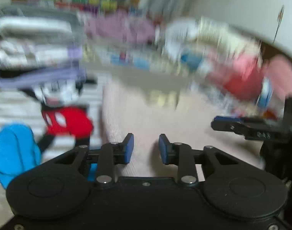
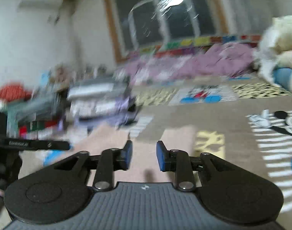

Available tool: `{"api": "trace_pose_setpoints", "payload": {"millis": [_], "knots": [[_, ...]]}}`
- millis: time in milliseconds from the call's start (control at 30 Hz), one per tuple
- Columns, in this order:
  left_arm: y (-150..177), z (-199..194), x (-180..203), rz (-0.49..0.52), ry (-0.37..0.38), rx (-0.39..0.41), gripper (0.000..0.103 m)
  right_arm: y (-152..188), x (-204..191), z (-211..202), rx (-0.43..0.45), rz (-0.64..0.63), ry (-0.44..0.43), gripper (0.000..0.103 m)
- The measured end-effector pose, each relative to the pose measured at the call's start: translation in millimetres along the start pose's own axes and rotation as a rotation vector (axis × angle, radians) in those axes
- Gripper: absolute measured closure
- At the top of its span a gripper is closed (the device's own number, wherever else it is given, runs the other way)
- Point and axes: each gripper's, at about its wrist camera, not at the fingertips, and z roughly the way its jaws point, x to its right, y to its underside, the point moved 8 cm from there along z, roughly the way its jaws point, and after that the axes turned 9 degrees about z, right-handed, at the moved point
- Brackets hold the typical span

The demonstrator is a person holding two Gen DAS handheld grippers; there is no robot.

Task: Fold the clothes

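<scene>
A pale pink garment (image 1: 146, 118) lies flat on the patterned floor mat, under and ahead of my left gripper (image 1: 146, 148), which is open and empty just above it. In the right wrist view the same pink garment (image 2: 107, 140) lies under my right gripper (image 2: 144, 155), also open and empty. The right gripper's finger (image 1: 240, 126) shows at the right edge of the left wrist view. The left gripper's finger (image 2: 36, 144) shows at the left of the right wrist view. Both views are motion-blurred.
A stack of folded clothes (image 1: 34, 44) stands at the left; it also shows in the right wrist view (image 2: 96, 99). A purple blanket (image 2: 199, 61) lies by the window. A red and pink heap (image 1: 245, 76) lies at the right. A cartoon-mouse mat (image 1: 65, 118) covers the floor.
</scene>
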Motion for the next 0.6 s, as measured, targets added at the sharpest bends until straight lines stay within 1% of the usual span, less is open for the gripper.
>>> {"api": "trace_pose_setpoints", "payload": {"millis": [33,67,133,167,233,267,300,367,400,433,467,500,567,600], "knots": [[3,5,0,0.008,0.002,-0.016,0.073,10,8,15,-0.070,0.017,0.036,0.067],[5,10,-1,0.015,0.005,-0.033,0.073,18,15,25,-0.114,0.040,0.057,0.068],[11,20,-1,0.031,0.009,-0.066,0.073,19,26,23,-0.085,0.108,0.038,0.071],[12,24,-1,0.041,0.010,-0.078,0.072,18,28,22,-0.078,0.122,0.035,0.071],[5,18,-3,0.085,0.001,-0.059,0.070,15,25,18,-0.083,0.087,0.031,0.070],[-3,18,-3,0.110,-0.002,-0.033,0.062,12,24,16,-0.084,0.080,0.021,0.069],[-11,18,-3,0.135,-0.006,-0.008,0.056,6,22,15,-0.079,0.064,0.012,0.068],[-26,19,-3,0.183,-0.012,0.041,0.056,-7,17,15,-0.044,-0.026,0.019,0.067],[-29,22,-5,0.192,-0.013,0.053,0.056,-13,14,15,-0.028,-0.071,0.021,0.067],[-29,26,-8,0.194,-0.005,0.062,0.055,-18,11,16,-0.015,-0.109,0.023,0.063],[-26,32,-12,0.199,-0.007,0.053,0.054,-20,12,21,-0.011,-0.123,0.026,0.059],[-23,38,-15,0.207,-0.010,0.043,0.054,-21,17,27,-0.014,-0.121,0.033,0.058],[-16,53,-19,0.250,-0.019,-0.007,0.054,-24,27,39,-0.019,-0.116,0.048,0.058],[-14,59,-22,0.244,-0.012,-0.027,0.054,-24,32,45,-0.024,-0.103,0.051,0.058]]}}
